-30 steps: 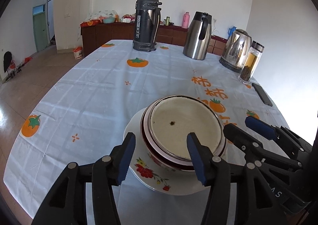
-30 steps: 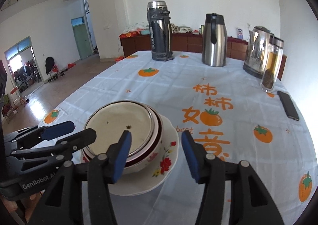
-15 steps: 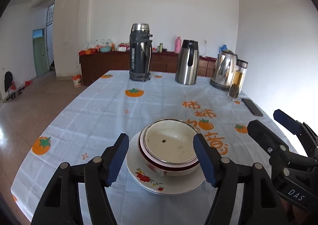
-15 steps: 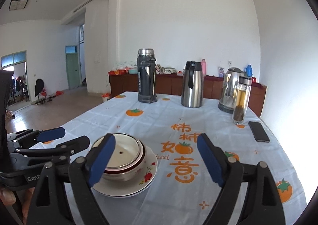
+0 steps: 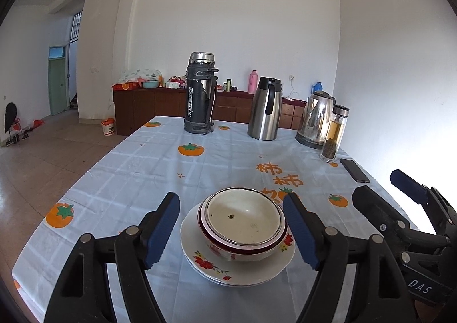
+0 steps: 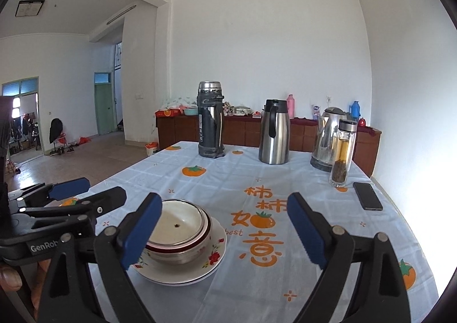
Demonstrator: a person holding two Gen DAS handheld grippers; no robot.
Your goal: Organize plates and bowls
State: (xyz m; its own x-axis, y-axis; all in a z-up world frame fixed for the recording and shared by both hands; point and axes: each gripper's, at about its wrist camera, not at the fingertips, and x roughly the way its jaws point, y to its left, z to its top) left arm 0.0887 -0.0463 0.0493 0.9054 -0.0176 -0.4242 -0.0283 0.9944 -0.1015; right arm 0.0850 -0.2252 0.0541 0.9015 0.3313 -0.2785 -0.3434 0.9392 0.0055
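Left tongs (image 5: 231, 233): opening, wide, nothing gripped; the stack sits beyond the tips.
Right tongs (image 6: 224, 230): opening, wide, empty.
Bowls (image 5: 242, 221): nested, upright, on the plates (image 5: 251, 271).
Plates: stacked on the counter (image 5: 128, 180), near edge.

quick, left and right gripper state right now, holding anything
left gripper: jaws opening, holding nothing; the stacked bowls sit beyond its pads.
right gripper: jaws opening, holding nothing.
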